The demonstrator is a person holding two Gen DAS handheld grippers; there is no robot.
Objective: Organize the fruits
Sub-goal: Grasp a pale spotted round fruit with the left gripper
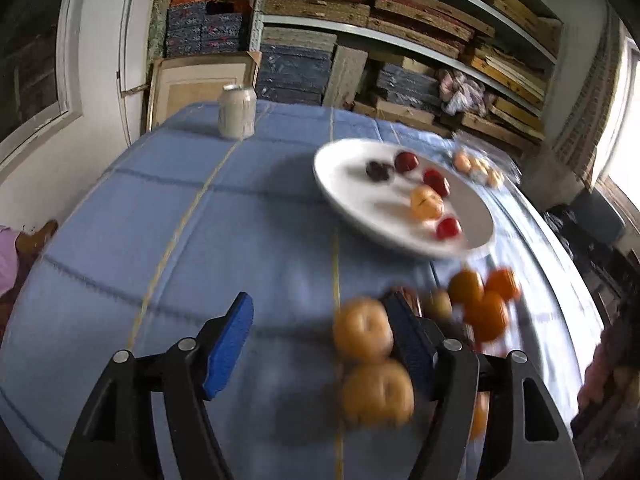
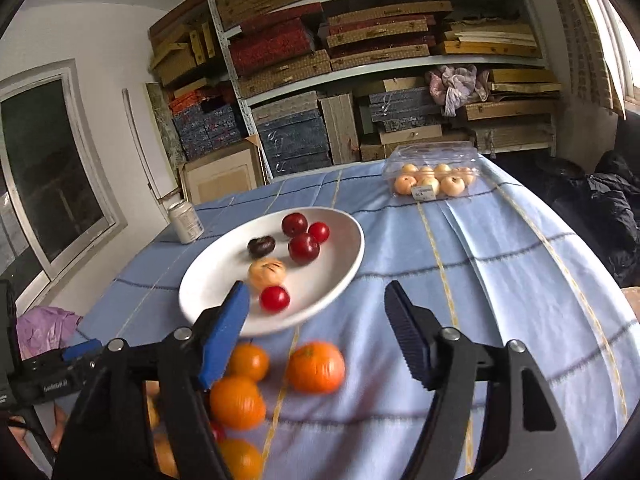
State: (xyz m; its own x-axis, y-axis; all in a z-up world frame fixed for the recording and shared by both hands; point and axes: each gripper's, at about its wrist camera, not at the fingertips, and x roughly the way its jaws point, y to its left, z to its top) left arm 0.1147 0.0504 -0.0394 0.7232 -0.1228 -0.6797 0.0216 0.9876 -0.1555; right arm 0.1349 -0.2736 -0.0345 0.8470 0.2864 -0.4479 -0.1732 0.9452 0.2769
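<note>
You've got six small fruits on the white plate (image 2: 208, 280) at mid-table — but the oranges (image 2: 316, 366) and pale apples (image 1: 362, 328) lie loose on the near cloth; both your left gripper (image 1: 320, 344) and right gripper (image 2: 316, 332) stand apart, holding nothing

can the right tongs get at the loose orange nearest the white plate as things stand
Probably yes. The right tongs stand open and empty, and the round orange lies alone on the blue checked tablecloth just below them, clear of the white oval plate. Nothing blocks the way.
</note>
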